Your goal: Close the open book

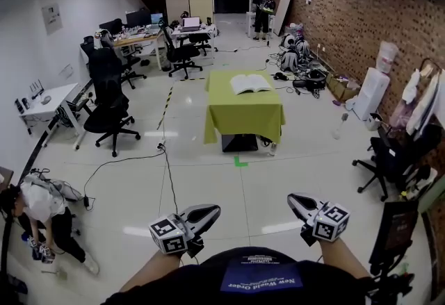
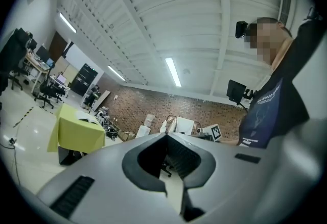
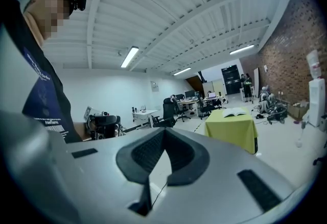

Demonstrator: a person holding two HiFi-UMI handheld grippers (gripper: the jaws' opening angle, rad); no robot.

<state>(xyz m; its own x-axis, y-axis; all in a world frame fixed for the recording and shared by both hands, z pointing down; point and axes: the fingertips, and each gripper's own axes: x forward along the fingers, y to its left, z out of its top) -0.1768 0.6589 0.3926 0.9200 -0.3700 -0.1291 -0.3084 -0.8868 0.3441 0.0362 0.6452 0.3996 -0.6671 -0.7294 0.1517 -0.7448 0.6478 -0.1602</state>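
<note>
With the open book [image 1: 250, 83] lying toward the far edge of the green-draped desk [image 1: 243, 119], well apart from the left tongs [image 1: 211, 211] and right tongs [image 1: 295, 199], both pinched together empty, the approach seems in hand; next comes reaching a cover.

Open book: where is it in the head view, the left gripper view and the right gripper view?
Head view: book upper centre, on the green table.
Left gripper view: book small, at middle left.
Right gripper view: book right of centre.
Shared landmark: the green table beneath it.
</note>
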